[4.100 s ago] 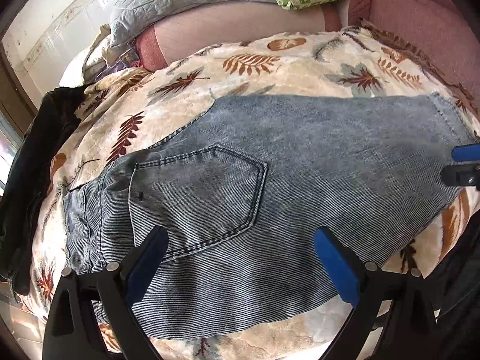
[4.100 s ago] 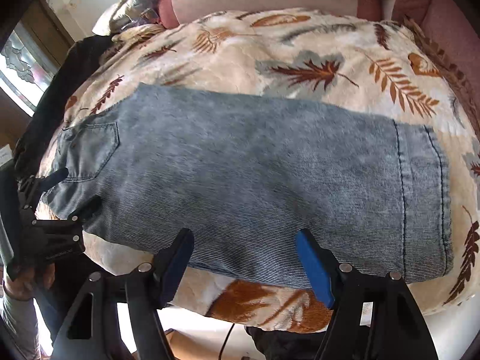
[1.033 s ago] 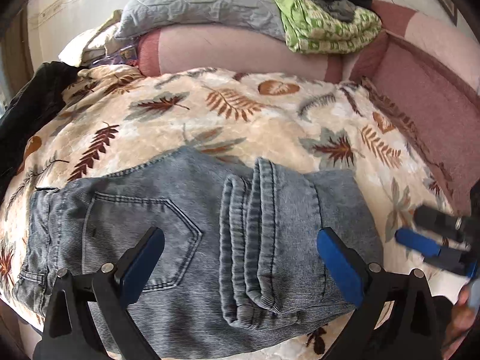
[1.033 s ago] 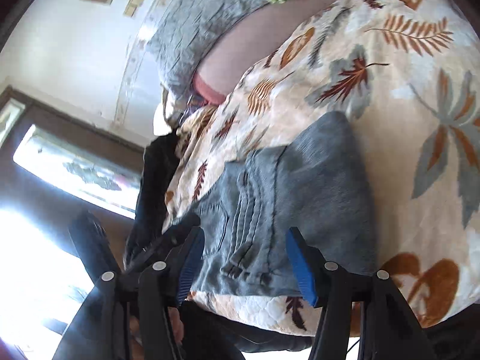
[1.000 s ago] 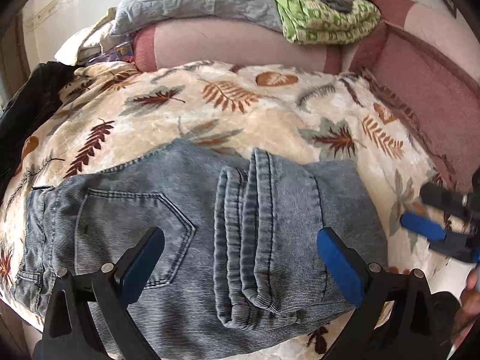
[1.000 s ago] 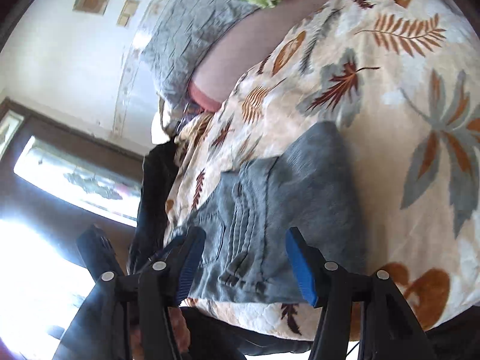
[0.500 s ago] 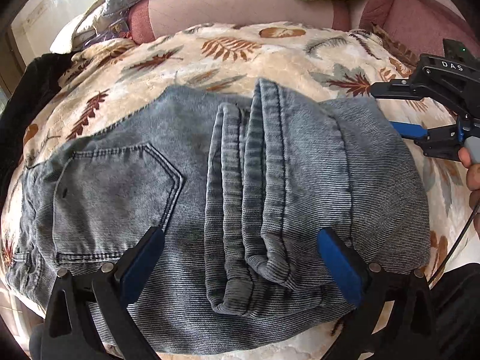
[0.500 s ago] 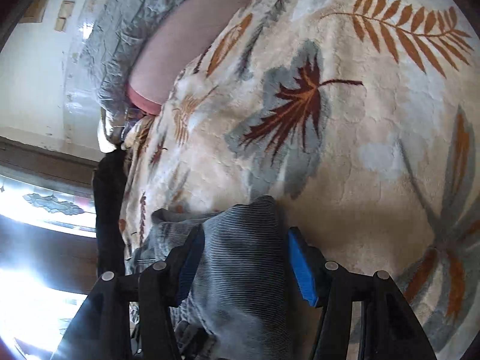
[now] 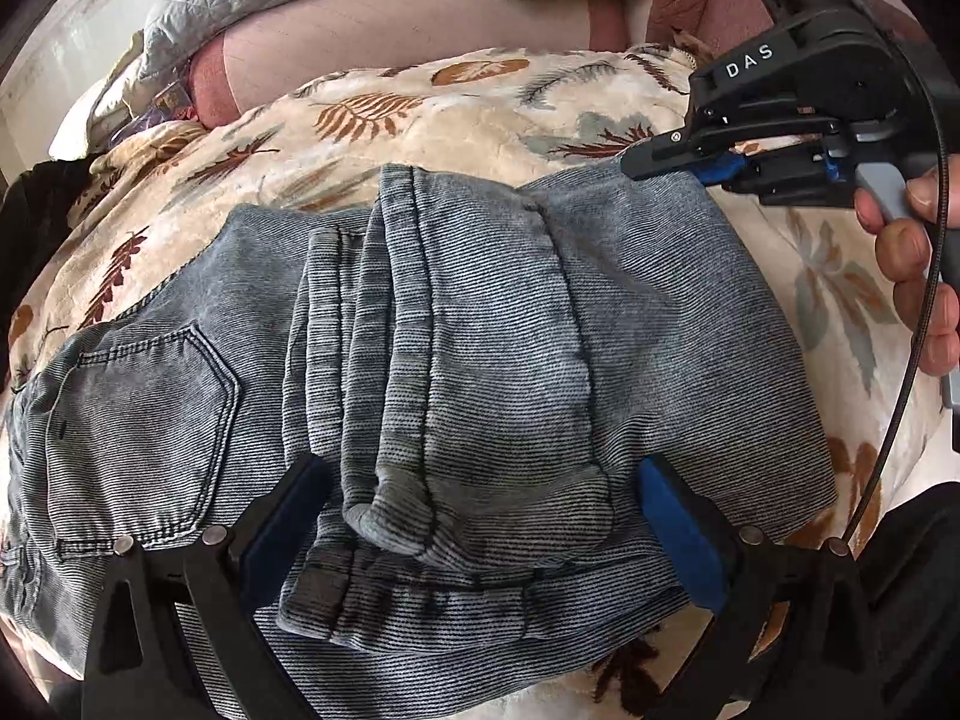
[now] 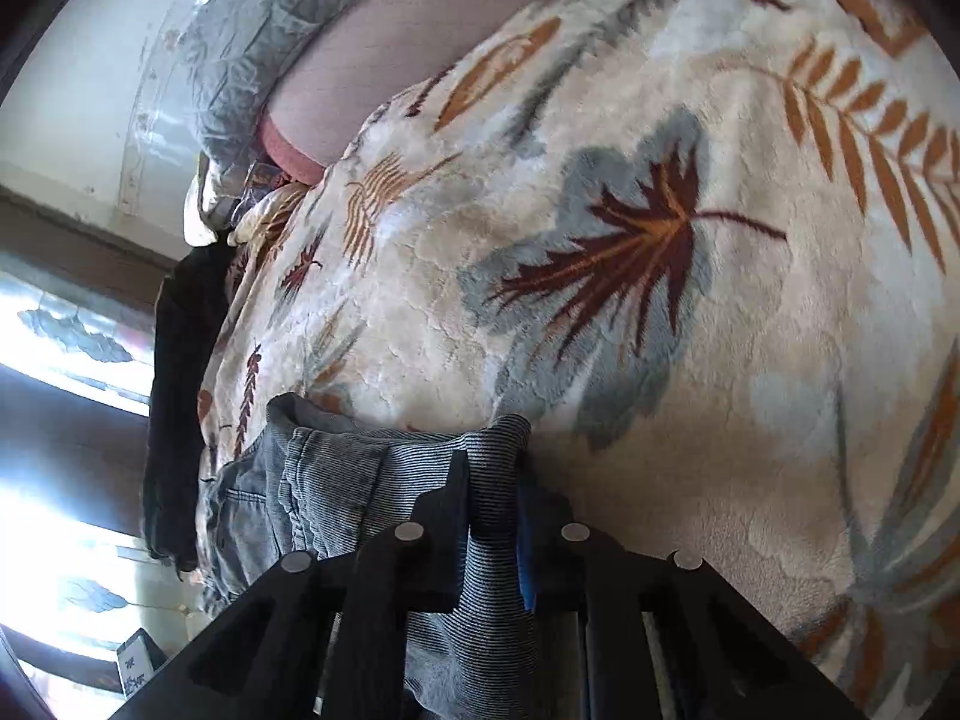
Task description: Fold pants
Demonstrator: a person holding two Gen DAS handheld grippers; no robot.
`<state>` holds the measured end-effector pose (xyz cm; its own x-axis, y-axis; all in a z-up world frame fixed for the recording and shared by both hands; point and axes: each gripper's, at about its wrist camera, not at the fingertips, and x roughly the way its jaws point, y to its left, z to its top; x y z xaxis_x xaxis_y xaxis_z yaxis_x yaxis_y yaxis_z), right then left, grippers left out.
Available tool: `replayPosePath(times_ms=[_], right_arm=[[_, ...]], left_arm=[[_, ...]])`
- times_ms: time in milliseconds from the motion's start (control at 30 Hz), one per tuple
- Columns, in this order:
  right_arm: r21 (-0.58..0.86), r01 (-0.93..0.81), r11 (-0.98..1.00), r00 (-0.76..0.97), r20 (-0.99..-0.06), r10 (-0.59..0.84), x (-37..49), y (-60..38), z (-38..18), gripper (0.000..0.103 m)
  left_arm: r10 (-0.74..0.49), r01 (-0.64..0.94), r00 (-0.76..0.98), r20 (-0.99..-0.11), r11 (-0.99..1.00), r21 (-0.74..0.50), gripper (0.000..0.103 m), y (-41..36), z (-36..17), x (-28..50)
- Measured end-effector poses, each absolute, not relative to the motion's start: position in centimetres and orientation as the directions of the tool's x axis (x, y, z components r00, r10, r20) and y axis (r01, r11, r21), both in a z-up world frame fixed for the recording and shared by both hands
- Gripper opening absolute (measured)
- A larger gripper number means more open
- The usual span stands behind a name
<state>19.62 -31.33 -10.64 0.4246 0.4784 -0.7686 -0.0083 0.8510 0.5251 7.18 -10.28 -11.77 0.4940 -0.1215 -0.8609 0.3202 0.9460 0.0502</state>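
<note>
Pants: faded blue-grey denim pants (image 9: 480, 360), folded over themselves, lie on the cream leaf-print fleece blanket (image 9: 456, 102) covering the bed.
Left tongs (image 9: 474, 516): spread wide, blue pads either side of the near hem fold, holding nothing.
Right tongs (image 10: 492, 516): clenched on the far folded edge of the denim.

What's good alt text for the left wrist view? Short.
Folded blue jeans lie on a leaf-print blanket, hemmed leg ends doubled over the middle, back pocket at left. The open left gripper frames the near edge; the right gripper, held in a hand, is shut on the far right corner of the fold.
</note>
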Motion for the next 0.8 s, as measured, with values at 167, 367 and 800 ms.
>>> replayPosePath(times_ms=[167, 367, 800], right_arm=[[0.467, -0.008, 0.884, 0.425, -0.799, 0.426, 19.9, -31.2, -13.2, 0.020], [0.638, 0.036, 0.769, 0.506, -0.675, 0.536, 14.7, -34.9, -9.6, 0.037], [0.828, 0.183, 0.529, 0.364, -0.557, 0.746, 6.2, -33.0, -16.8, 0.021]], left_arm=[[-0.115, 0.322, 0.473, -0.874, 0.945, 0.050, 0.102, -10.5, -11.2, 7.6], [-0.154, 0.324, 0.561, -0.814, 0.945, 0.045, 0.102, -10.1, -8.0, 8.4], [-0.023, 0.262, 0.441, -0.897, 0.960, 0.104, 0.103, -9.9, -12.3, 14.1]])
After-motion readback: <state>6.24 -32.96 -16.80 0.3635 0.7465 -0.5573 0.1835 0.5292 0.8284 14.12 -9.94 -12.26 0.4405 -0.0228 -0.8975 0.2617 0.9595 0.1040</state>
